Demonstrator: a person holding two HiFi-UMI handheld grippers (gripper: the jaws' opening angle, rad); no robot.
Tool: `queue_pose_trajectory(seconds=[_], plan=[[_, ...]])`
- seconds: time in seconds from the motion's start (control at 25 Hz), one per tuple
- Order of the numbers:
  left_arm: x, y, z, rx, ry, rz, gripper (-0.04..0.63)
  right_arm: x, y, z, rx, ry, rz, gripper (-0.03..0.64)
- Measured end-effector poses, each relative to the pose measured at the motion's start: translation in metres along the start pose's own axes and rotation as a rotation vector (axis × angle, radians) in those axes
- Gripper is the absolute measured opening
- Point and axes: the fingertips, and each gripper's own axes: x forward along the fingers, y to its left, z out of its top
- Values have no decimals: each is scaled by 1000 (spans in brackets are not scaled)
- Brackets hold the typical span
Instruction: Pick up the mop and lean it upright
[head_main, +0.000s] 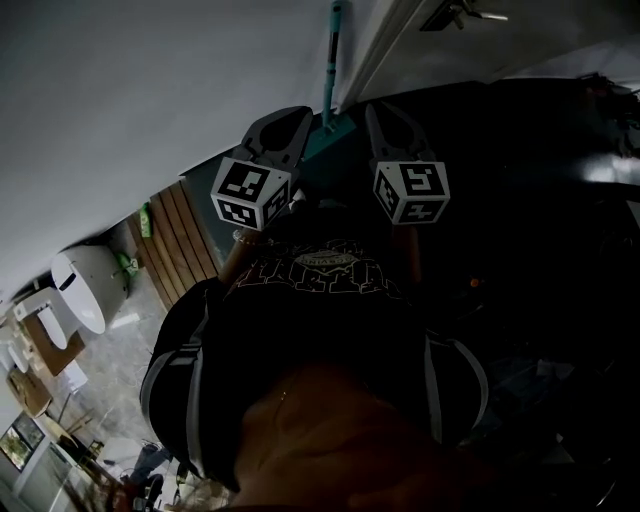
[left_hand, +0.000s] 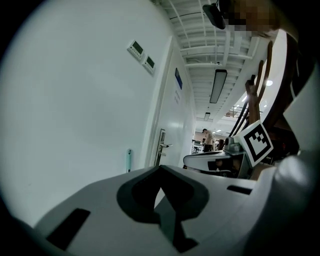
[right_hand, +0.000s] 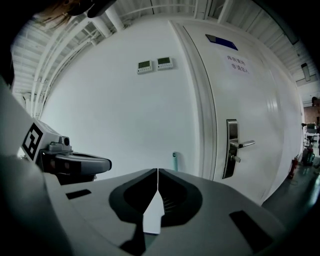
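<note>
My left gripper (left_hand: 160, 169) and right gripper (right_hand: 158, 172) both clenched, nothing between jaws. Both point toward the mop handle (right_hand: 175, 161), apart from it; door (right_hand: 245, 100) just right of it.

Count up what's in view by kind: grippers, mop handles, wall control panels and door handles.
Grippers: 2, the left gripper and the right gripper
Mop handle: 1
Wall control panels: 2
Door handle: 1
Total: 6

Nothing can be read; the notice (right_hand: 236, 65) and blue plate (right_hand: 221, 42) on the door (right_hand: 250, 110) are too small.
</note>
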Motion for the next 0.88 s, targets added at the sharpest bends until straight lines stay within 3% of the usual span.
queue_pose_trajectory(seconds=[0.36, 0.88], plan=[[22, 30, 8, -1, 16, -4, 46, 35, -21, -1, 13, 34, -39, 21], [77, 72, 35, -51, -3, 77, 46, 136, -63, 12, -25, 85, 46, 21]])
